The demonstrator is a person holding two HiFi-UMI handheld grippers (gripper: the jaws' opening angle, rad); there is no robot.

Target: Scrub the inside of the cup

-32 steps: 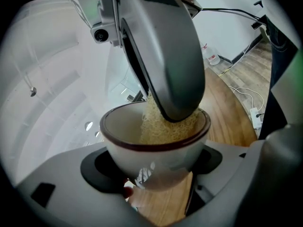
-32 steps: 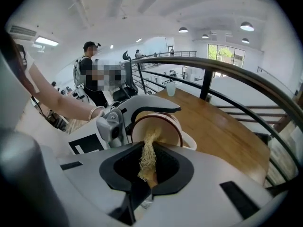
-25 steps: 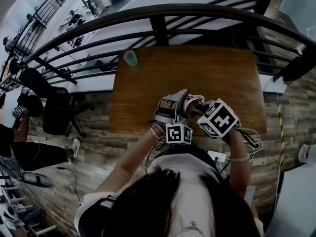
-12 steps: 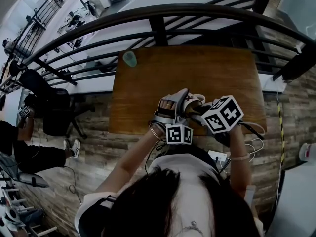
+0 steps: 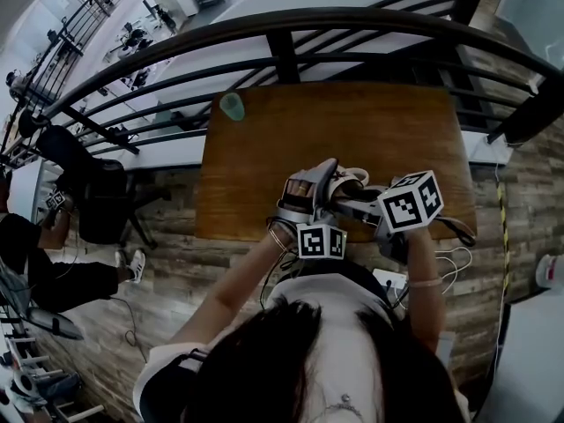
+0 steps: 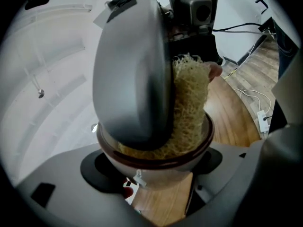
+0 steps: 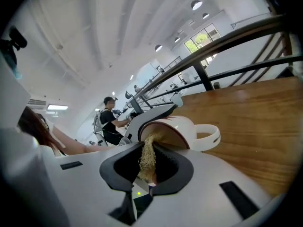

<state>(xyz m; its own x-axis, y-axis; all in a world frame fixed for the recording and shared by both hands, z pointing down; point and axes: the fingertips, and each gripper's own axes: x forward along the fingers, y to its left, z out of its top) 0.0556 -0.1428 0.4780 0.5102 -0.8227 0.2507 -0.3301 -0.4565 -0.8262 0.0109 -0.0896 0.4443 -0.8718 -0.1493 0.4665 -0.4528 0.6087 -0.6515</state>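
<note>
The white cup (image 7: 182, 126), brown inside, is held tipped over the near edge of the wooden table (image 5: 388, 130). My left gripper (image 6: 154, 164) is clamped round its body so the mouth faces the other tool. My right gripper (image 7: 147, 162), jaws nearly together, pinches a straw-coloured loofah pad (image 6: 189, 103) and has it inside the rim — placed, I judge, to rub the inner wall.

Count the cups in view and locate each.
2. A white cup with a dark rim is clamped in the left gripper; a small green cup stands at the wooden table's far left corner. None seems hidden.
</note>
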